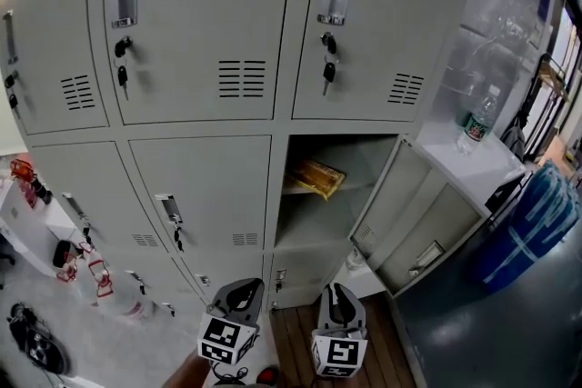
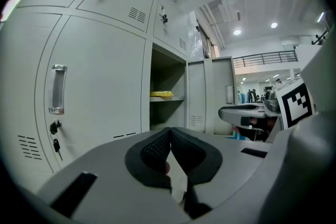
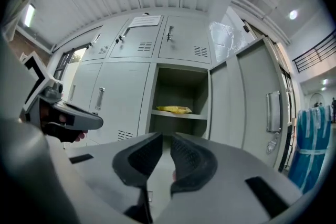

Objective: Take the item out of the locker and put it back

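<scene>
The left claw (image 2: 170,131) is closed, its dark pads meeting at the tips with nothing between them. The right claw (image 3: 166,137) is nearly closed: a thin slit stays between its pads, and it grips nothing. Both are held low in front of the grey locker (image 1: 195,59), side by side and close to each other, each carrying its marker cube. The item, a flat yellow packet (image 3: 174,109), lies on the shelf (image 3: 181,115) inside the open compartment, straight ahead of the right claw and above its tips, well apart from both claws. From the left claw the same packet shows ahead and slightly higher. The compartment's door (image 3: 251,105) stands swung out to the right of the right claw. To the left of the left claw is a shut door with a metal handle (image 2: 58,89) and a key (image 2: 55,145) hanging from its lock. A plastic bottle (image 1: 478,117) stands on a white surface far off to the right of the right claw.
</scene>
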Demonstrator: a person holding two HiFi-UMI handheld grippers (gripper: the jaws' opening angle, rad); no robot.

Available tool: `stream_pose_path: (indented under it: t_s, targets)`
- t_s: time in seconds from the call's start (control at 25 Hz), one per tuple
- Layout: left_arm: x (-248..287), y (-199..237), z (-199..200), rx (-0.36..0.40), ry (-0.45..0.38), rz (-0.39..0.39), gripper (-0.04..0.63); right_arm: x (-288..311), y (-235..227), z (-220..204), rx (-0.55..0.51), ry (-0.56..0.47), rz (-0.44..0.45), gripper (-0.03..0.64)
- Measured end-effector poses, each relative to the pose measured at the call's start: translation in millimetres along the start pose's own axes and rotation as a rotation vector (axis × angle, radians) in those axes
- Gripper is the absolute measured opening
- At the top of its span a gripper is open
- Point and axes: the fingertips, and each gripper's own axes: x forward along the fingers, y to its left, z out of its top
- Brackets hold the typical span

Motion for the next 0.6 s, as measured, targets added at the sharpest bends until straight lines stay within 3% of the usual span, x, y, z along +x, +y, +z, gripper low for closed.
stream_pose_path:
  t_s: [0.6]
  targets:
    - [-3, -28, -5, 0.007, 0.007, -0.059, 0.023, -39, -5, -42, 0.032, 0.092, -0.040, 0.021]
